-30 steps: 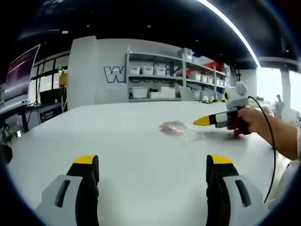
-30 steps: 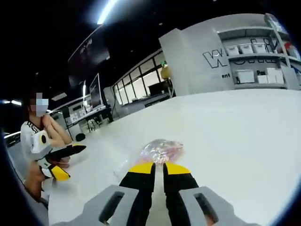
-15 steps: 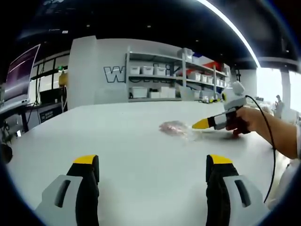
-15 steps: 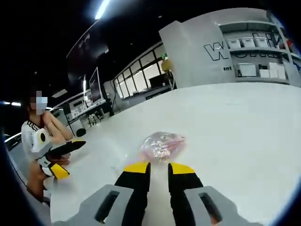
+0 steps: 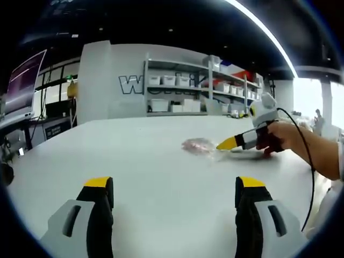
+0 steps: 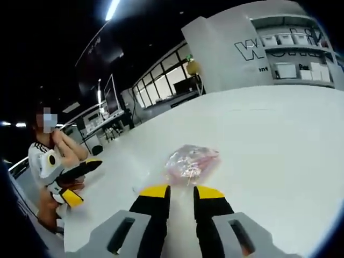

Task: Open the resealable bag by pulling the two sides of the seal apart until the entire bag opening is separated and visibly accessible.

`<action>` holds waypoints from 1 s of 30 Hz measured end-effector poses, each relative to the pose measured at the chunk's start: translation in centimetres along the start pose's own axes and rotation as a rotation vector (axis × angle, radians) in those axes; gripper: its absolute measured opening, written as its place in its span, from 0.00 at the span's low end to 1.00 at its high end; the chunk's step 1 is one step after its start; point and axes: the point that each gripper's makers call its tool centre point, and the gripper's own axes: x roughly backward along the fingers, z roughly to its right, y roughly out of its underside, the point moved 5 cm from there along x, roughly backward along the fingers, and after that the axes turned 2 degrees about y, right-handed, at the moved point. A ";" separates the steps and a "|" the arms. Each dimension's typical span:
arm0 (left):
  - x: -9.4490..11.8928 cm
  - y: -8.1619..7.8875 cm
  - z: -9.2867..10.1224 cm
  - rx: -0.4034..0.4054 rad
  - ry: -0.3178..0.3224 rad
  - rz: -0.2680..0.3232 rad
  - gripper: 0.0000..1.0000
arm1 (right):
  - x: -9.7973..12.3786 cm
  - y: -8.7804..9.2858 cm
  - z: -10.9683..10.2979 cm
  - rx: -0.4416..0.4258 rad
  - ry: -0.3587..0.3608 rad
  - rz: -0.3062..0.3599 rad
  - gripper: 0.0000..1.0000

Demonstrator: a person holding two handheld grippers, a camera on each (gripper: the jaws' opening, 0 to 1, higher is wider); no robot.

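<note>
The resealable bag (image 5: pixel 199 145) lies flat on the white table (image 5: pixel 134 161). It is clear, with pink contents, and looks shut. My left gripper (image 5: pixel 174 185) is wide open well short of it, with nothing between its fingers. My right gripper (image 5: pixel 230 142) comes in from the right, held by a hand (image 5: pixel 275 137), its yellow tips at the bag's clear edge. In the right gripper view the bag (image 6: pixel 192 161) sits just beyond my right gripper (image 6: pixel 181 192), whose jaws stand a narrow gap apart. The left gripper (image 6: pixel 81 180) shows open at the far left.
A person (image 6: pixel 45 161) sits at the table's left edge in the right gripper view. Shelves with white bins (image 5: pixel 177 91) stand behind the table. A monitor (image 5: pixel 21 86) is at the far left. A black cable (image 5: pixel 309 161) trails from the right gripper.
My right gripper has moved closer to the bag's edge and its jaws have parted slightly. The left gripper and the bag have stayed put.
</note>
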 end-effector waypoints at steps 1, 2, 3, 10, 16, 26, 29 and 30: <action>0.0 0.0 0.0 0.000 0.000 0.000 0.93 | -0.1 0.0 -0.1 -0.004 -0.005 -0.006 0.14; 0.0 0.0 0.0 0.000 0.000 0.000 0.93 | -0.2 0.0 -0.1 -0.006 -0.010 -0.011 0.14; 0.0 0.0 0.0 0.001 0.000 0.000 0.93 | -0.3 0.0 -0.2 -0.007 -0.012 -0.012 0.13; 0.0 0.1 0.0 0.002 0.001 -0.004 0.93 | -0.9 -0.2 -0.4 -0.040 -0.042 -0.028 0.03; 0.0 0.2 0.0 0.003 0.001 -0.004 0.93 | -1.0 -1.2 -0.6 -0.087 -0.072 0.031 0.00; 0.0 0.2 0.0 0.002 0.001 -0.006 0.93 | -0.9 -3.1 -0.3 -0.196 -0.092 0.166 0.00; 0.0 0.2 0.0 0.002 0.001 -0.007 0.93 | -0.9 -3.5 -0.2 -0.201 -0.083 0.189 0.00; 0.0 0.2 0.0 0.003 0.001 -0.007 0.93 | -1.0 -3.7 -0.2 -0.201 -0.083 0.196 0.00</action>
